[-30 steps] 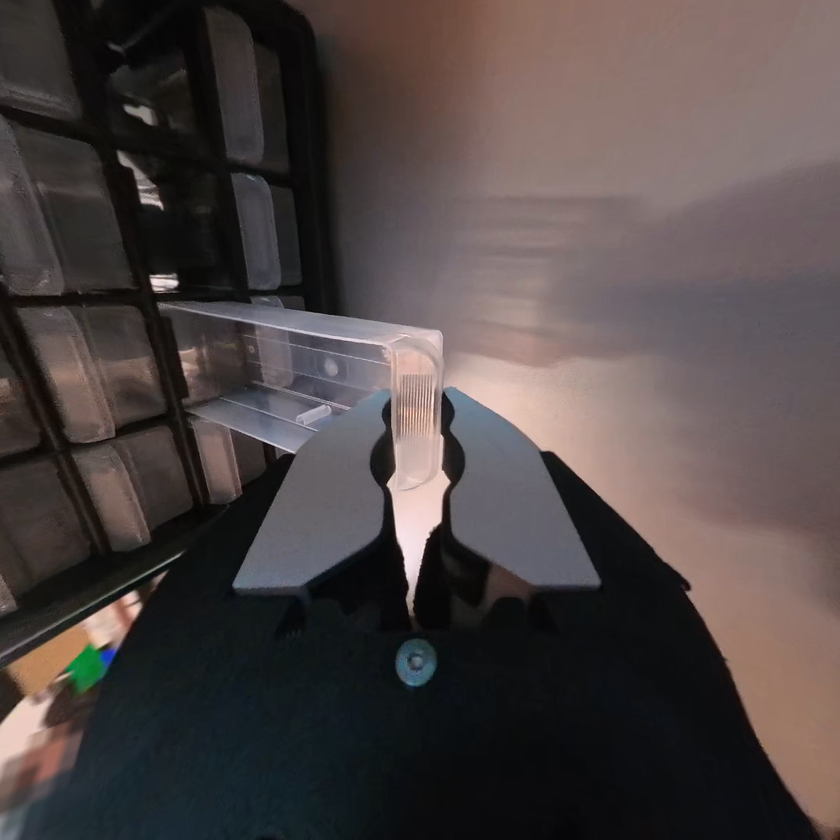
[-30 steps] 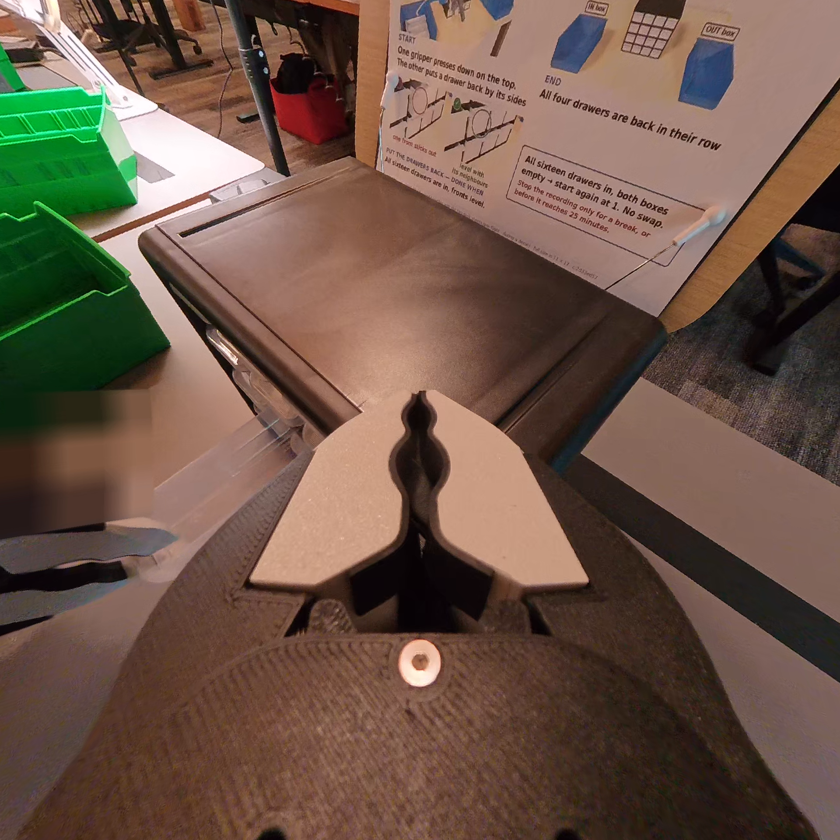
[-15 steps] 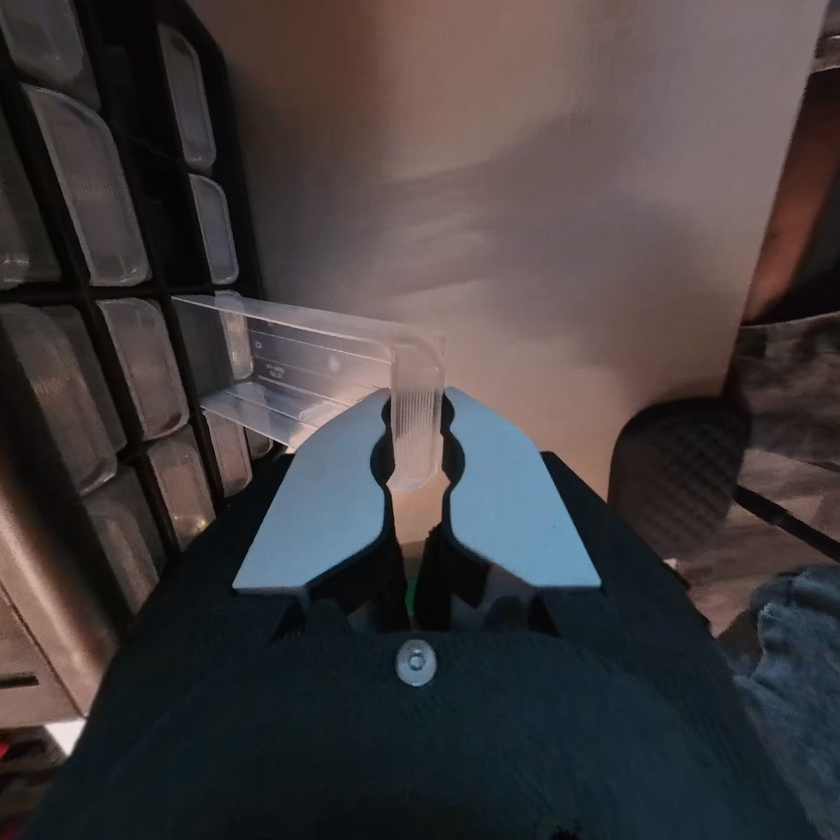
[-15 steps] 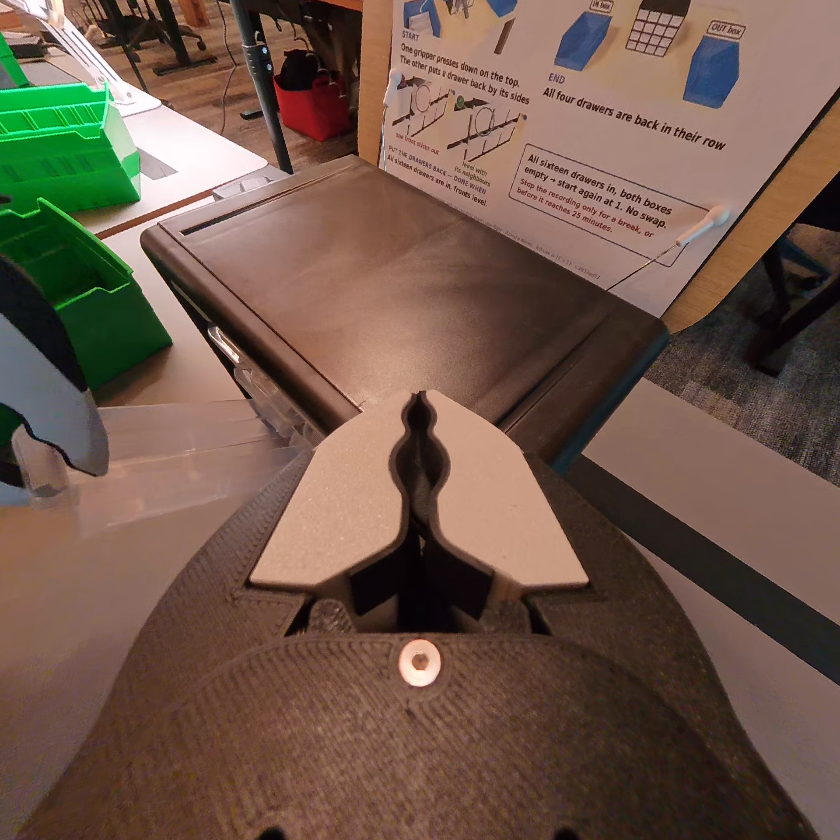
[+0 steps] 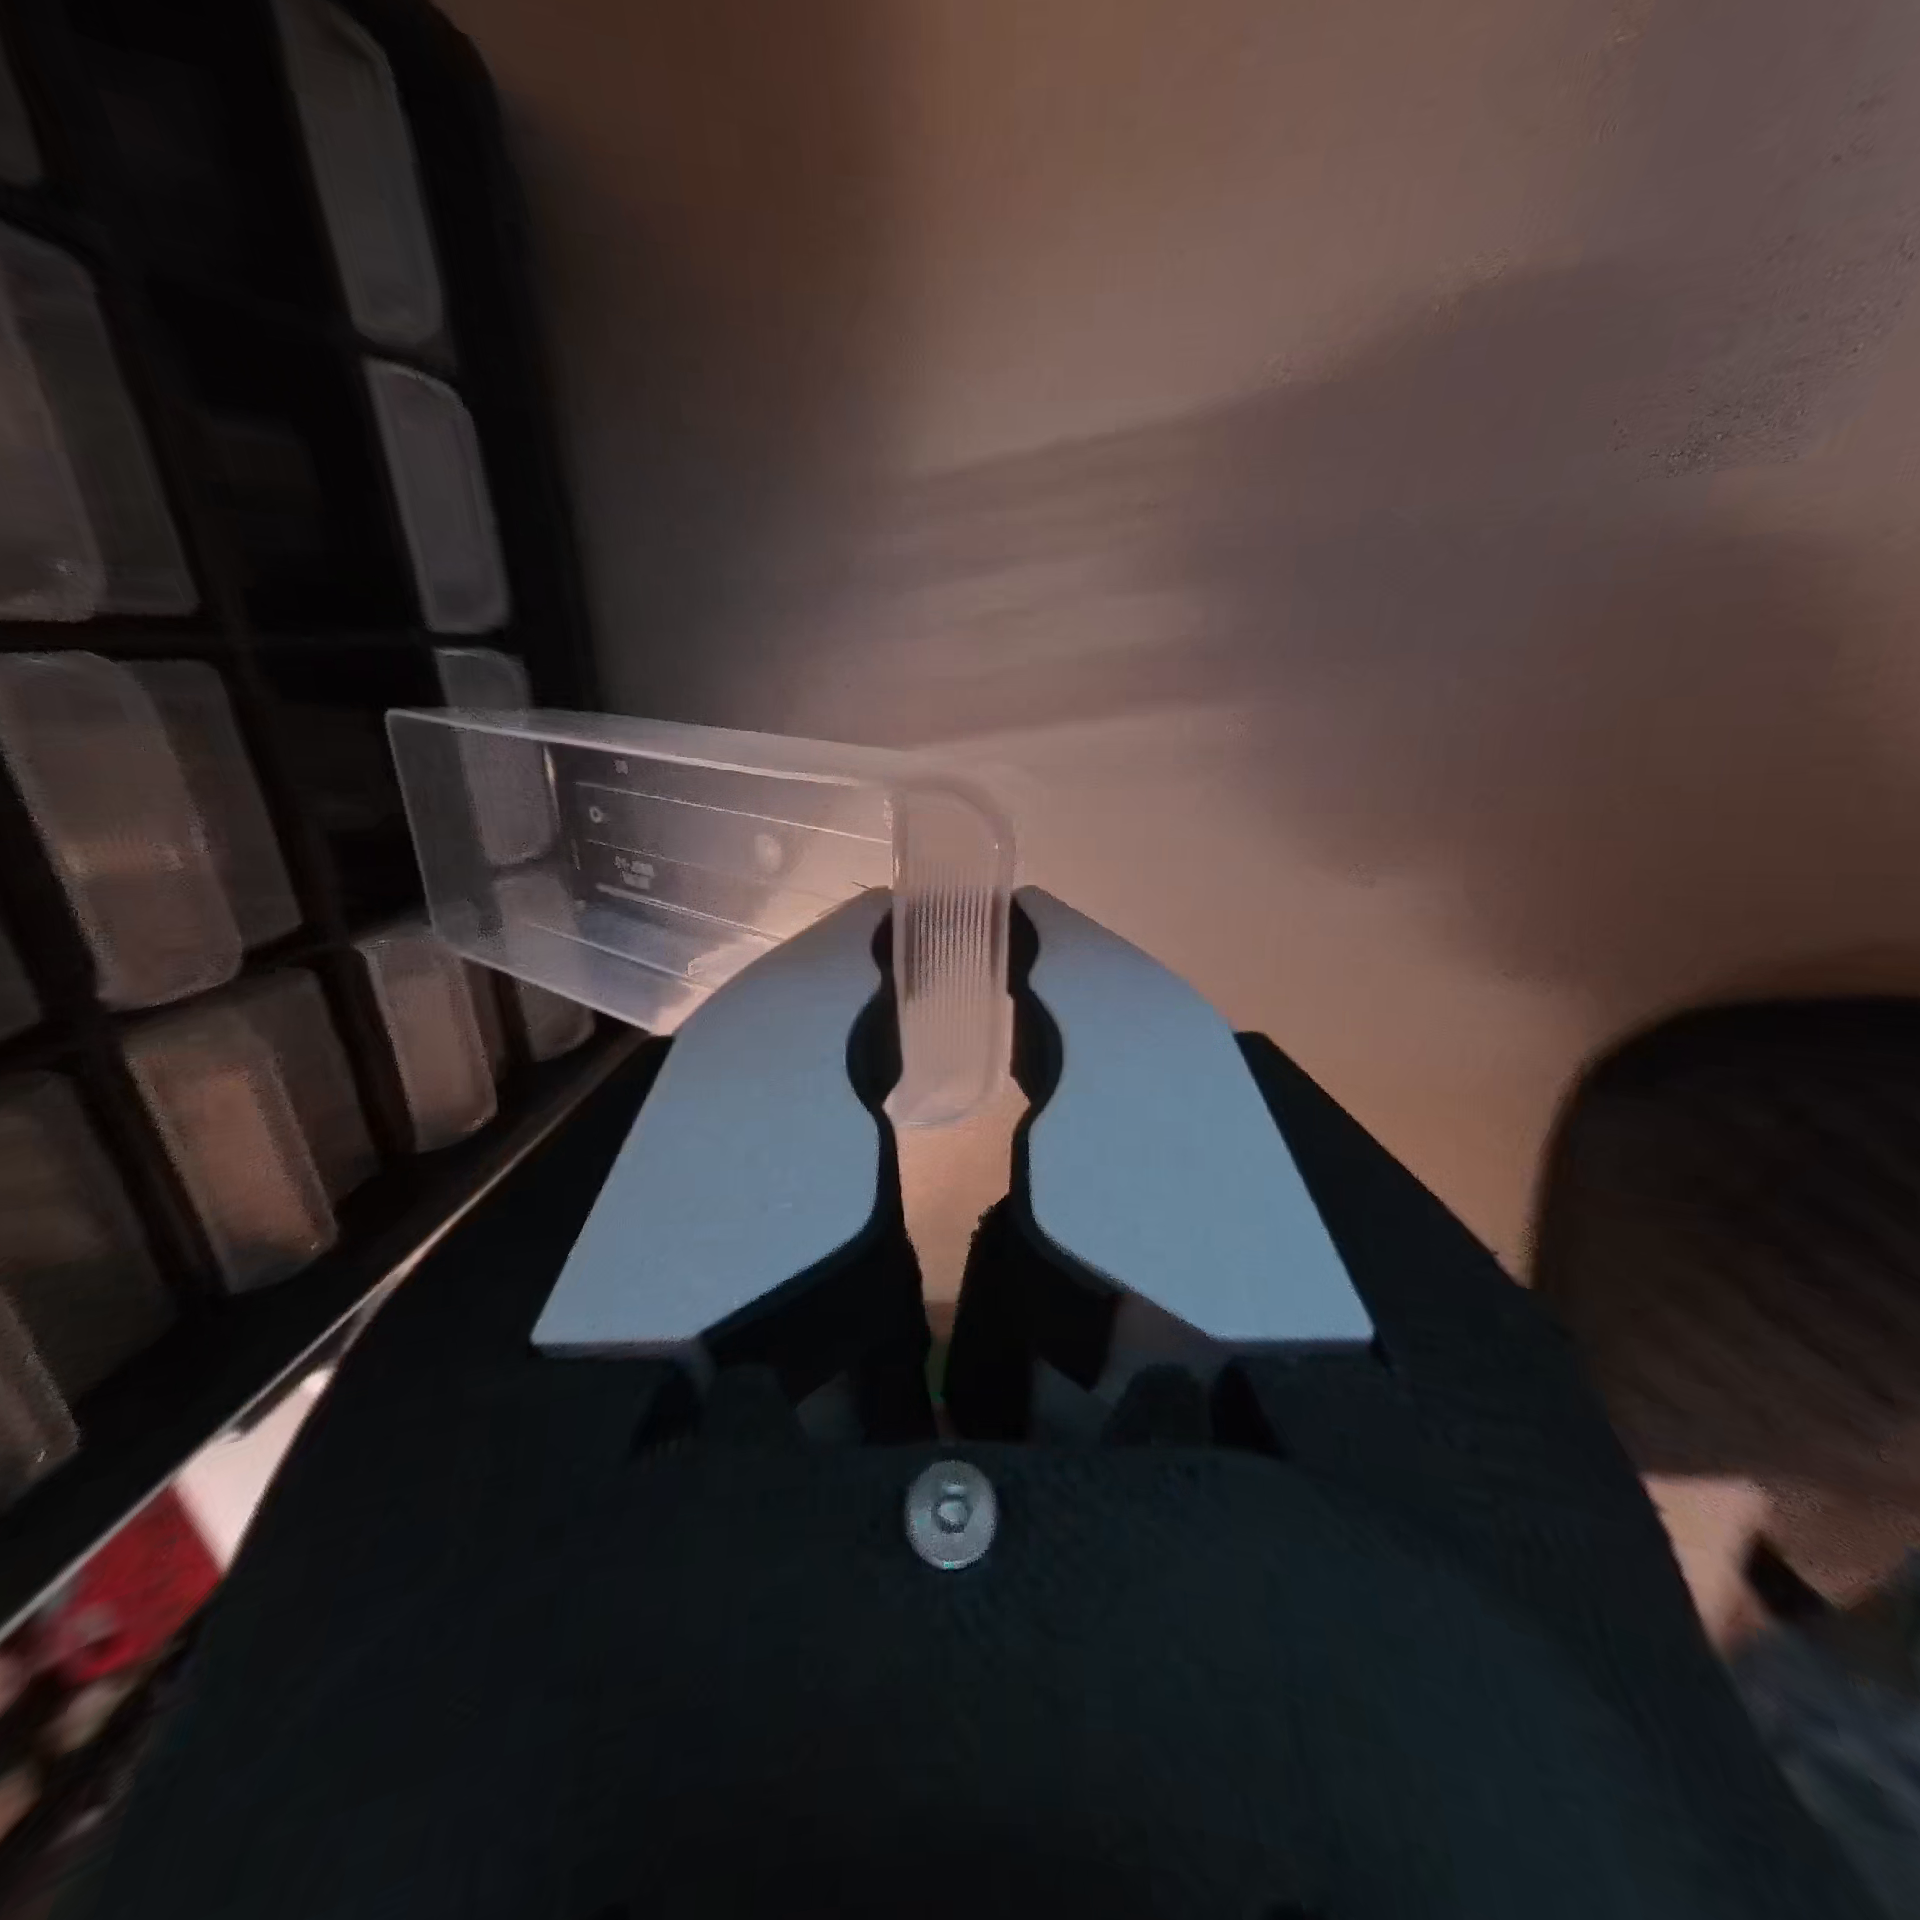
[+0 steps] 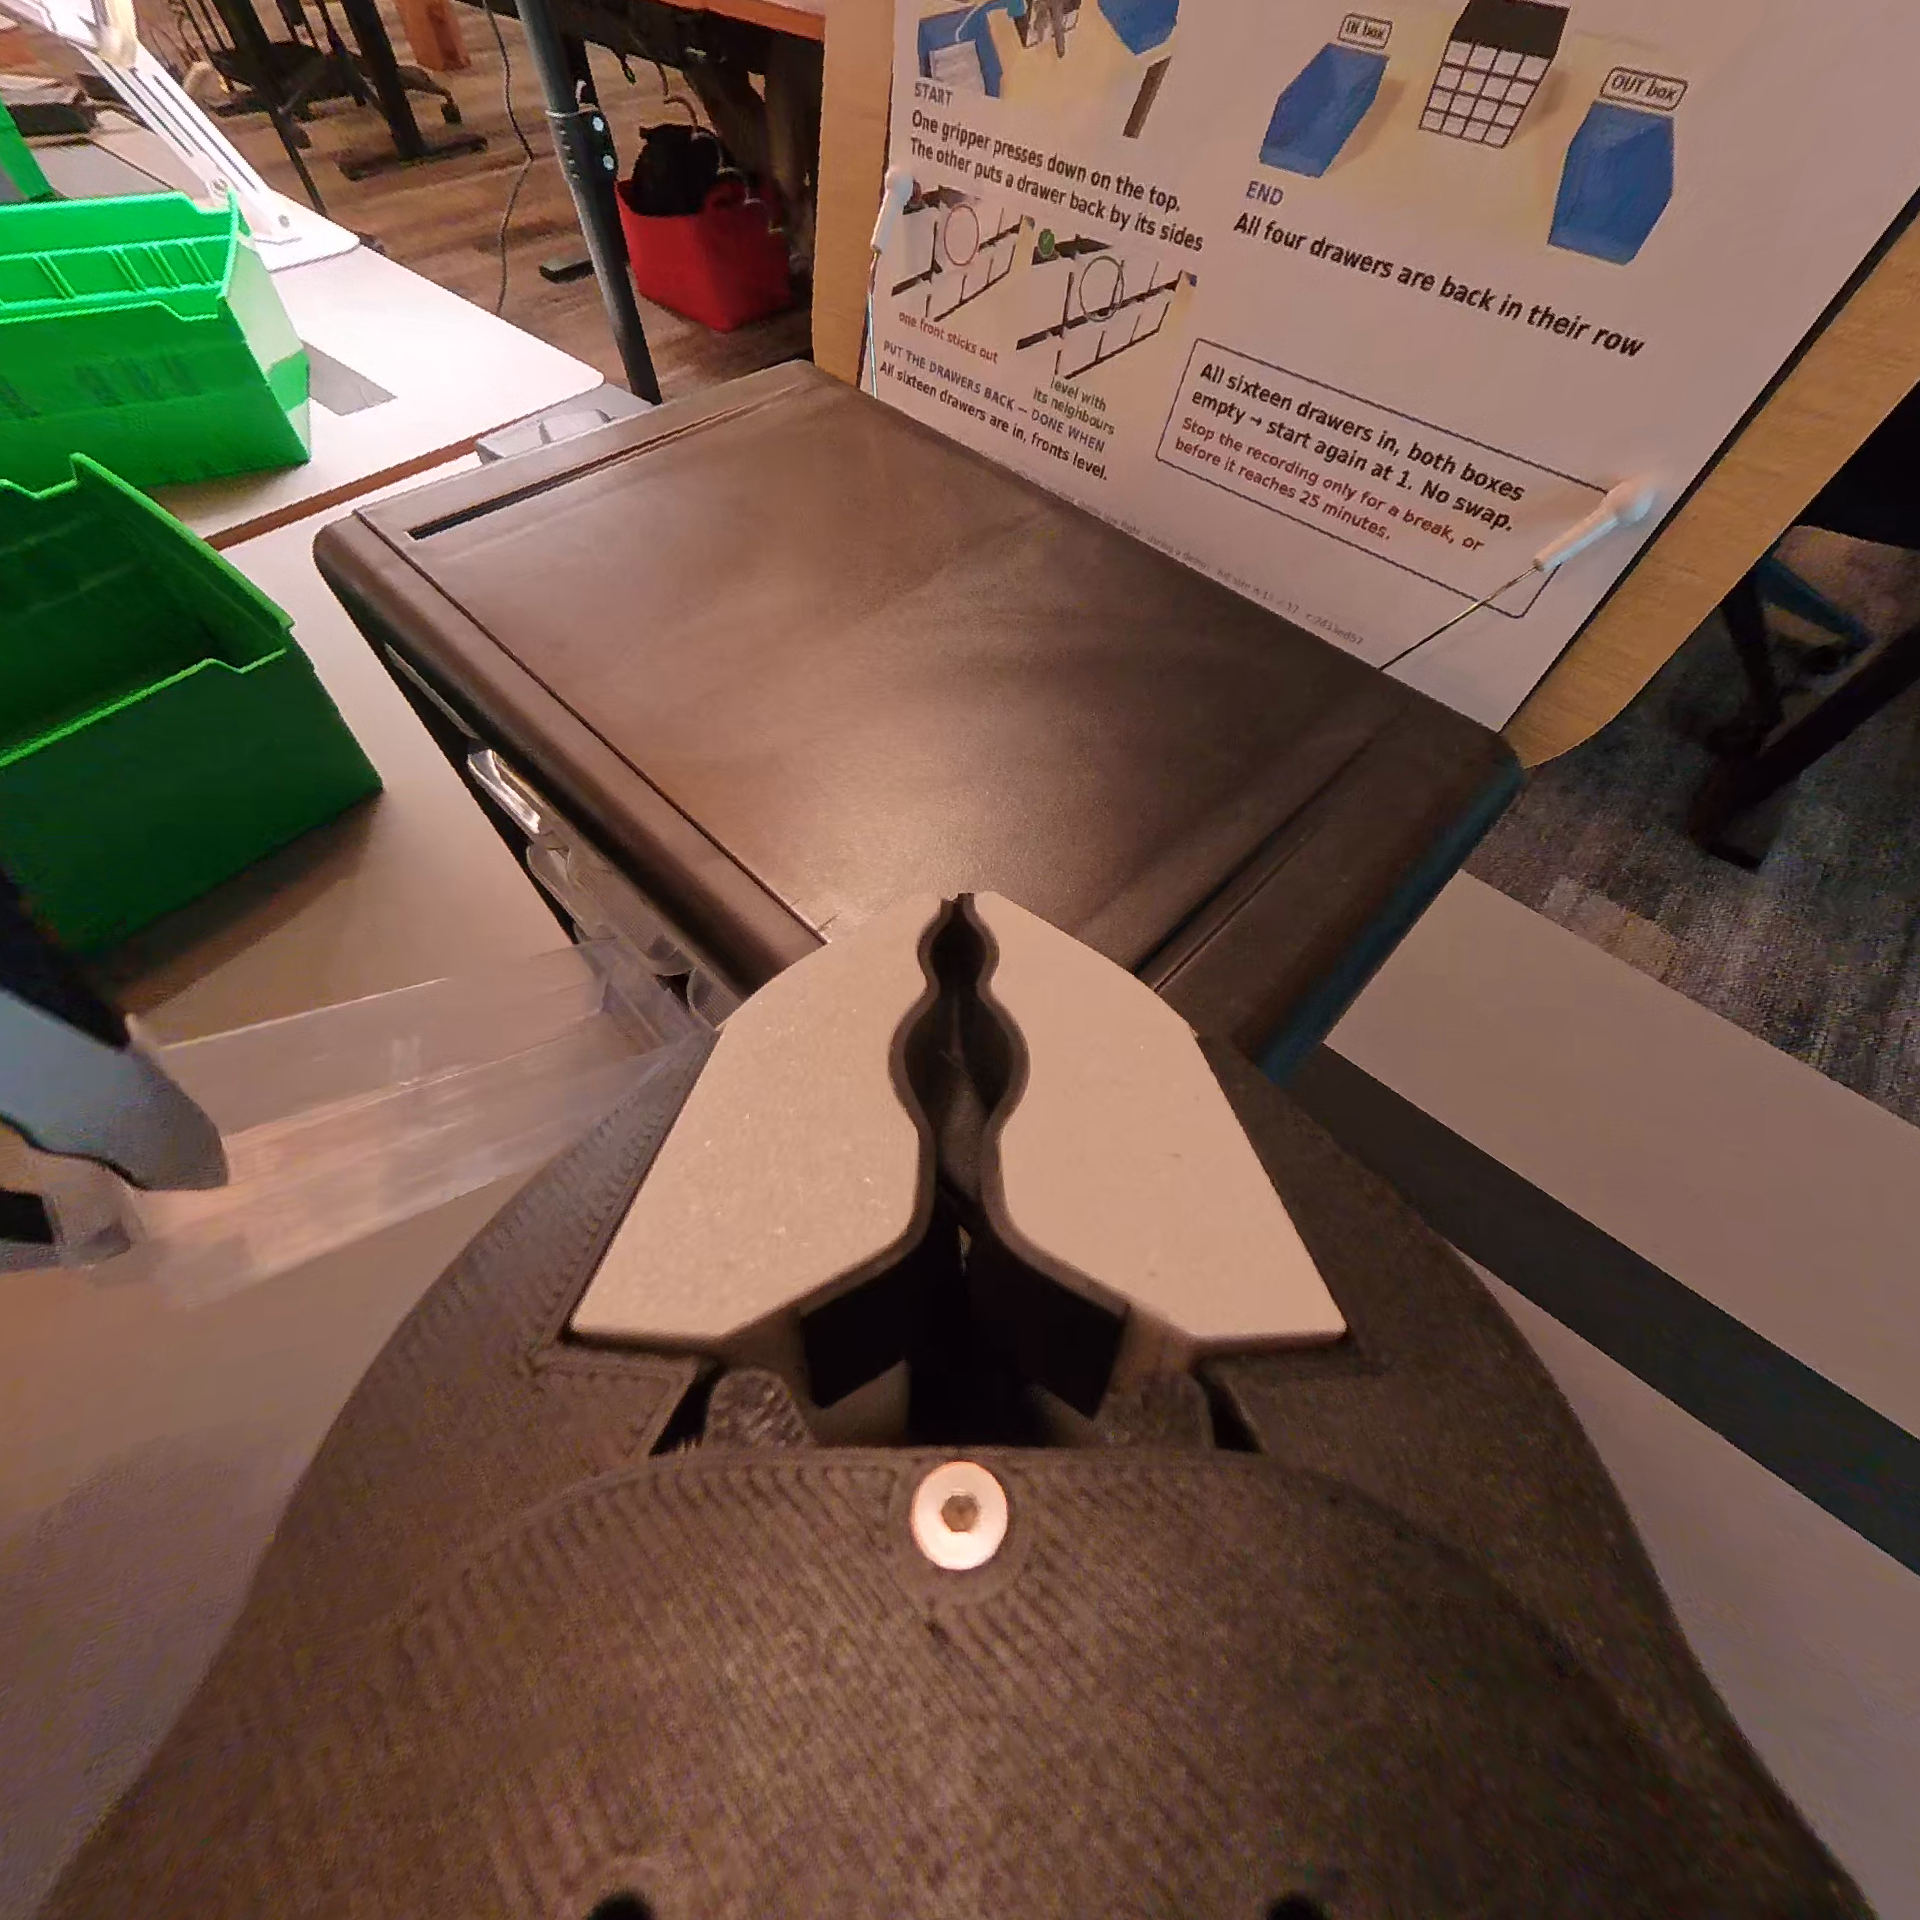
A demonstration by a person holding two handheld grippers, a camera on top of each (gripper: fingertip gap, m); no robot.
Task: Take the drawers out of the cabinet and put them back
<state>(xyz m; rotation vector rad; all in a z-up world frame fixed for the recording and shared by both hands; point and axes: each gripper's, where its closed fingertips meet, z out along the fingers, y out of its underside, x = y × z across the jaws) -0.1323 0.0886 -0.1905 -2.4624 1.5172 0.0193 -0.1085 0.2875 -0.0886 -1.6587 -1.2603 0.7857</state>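
My left gripper (image 5: pixel 951 914) is shut on the ribbed front handle of a clear plastic drawer (image 5: pixel 644 862). It holds the drawer level in front of the black cabinet (image 5: pixel 260 727), and the drawer's rear end shows outside the slots. Several clear drawers sit in the cabinet's grid. In the right wrist view my right gripper (image 6: pixel 964 906) is shut and empty, with its tips at the front edge of the cabinet's top (image 6: pixel 883 644). The held drawer (image 6: pixel 416 1081) and the left gripper (image 6: pixel 104 1122) show at the lower left of that view.
Two green bins (image 6: pixel 156 727) (image 6: pixel 135 332) stand on the table left of the cabinet. An instruction poster (image 6: pixel 1351 260) leans behind the cabinet. The right gripper's dark body (image 5: pixel 1714 1247) shows at the right of the left wrist view. The table edge and carpet floor (image 6: pixel 1714 935) lie to the right.
The left gripper has pulled the clear drawer farther out of the cabinet, and its rear end has now left the slot. The right gripper has stayed on the cabinet top.
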